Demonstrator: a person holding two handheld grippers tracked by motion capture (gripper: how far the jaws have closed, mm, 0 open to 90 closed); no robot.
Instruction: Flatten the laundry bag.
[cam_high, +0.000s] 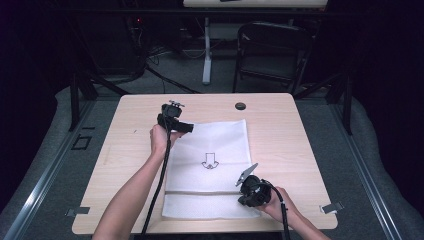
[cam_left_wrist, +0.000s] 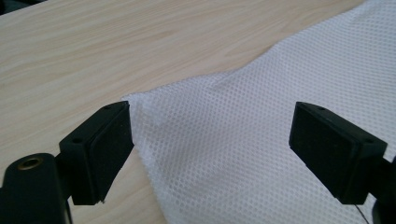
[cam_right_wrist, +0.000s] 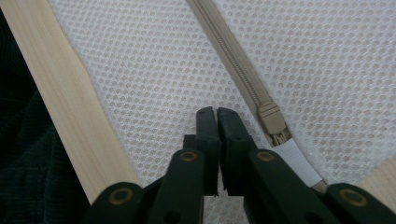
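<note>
White mesh bag (cam_high: 210, 165) on desk (cam_high: 280, 135), middle to near edge; left gripper (cam_high: 176, 122) at its far-left corner, right gripper (cam_high: 252, 190) at near-right.

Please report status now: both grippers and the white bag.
Left gripper open over white mesh bag corner. Right gripper shut beside zipper pull. Nothing in the way.

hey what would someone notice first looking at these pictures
A white mesh bag with a black arrow mark lies flat mid-table. The left tongs stand open over its far left corner, not gripping it. The right tongs are shut near the beige zipper pull at the near right.
</note>
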